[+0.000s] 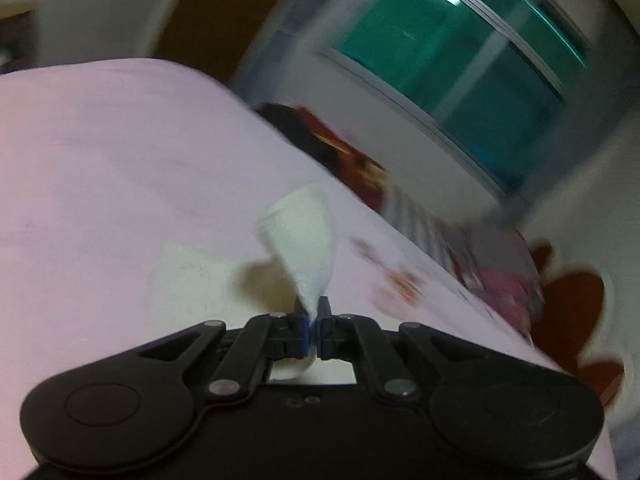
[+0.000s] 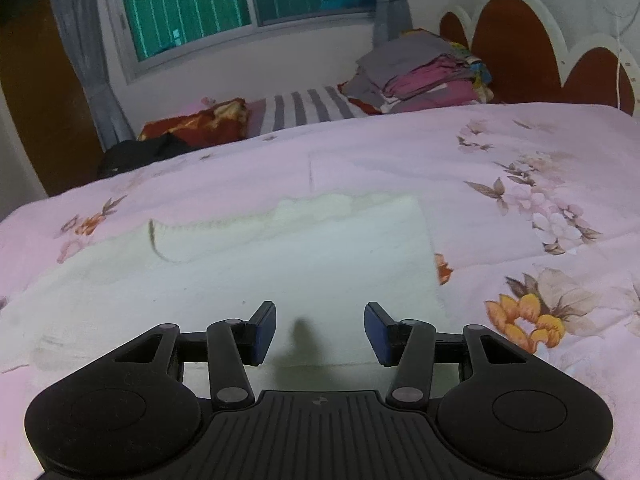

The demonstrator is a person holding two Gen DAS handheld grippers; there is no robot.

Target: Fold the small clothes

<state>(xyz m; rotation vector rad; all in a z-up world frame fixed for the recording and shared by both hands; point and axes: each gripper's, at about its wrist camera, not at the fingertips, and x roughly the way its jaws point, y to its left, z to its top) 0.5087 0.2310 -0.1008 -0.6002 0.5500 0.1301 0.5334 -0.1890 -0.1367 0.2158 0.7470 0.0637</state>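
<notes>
A small white knitted garment (image 2: 280, 256) lies flat on the pink floral bedspread (image 2: 500, 152). My right gripper (image 2: 320, 330) is open and empty, hovering just above the garment's near edge. In the left wrist view my left gripper (image 1: 313, 316) is shut on a corner of the white garment (image 1: 304, 240), which stands up as a cone-shaped flap above the jaws. More of the garment (image 1: 192, 280) lies on the bedspread (image 1: 100, 160) to the left. The left view is blurred by motion.
A stack of folded clothes (image 2: 424, 76) sits at the bed's far right by the red headboard (image 2: 516, 40). A striped pillow (image 2: 304, 110), a red cushion (image 2: 200, 124) and a dark cloth (image 2: 140, 152) lie along the far edge under the window (image 2: 240, 0).
</notes>
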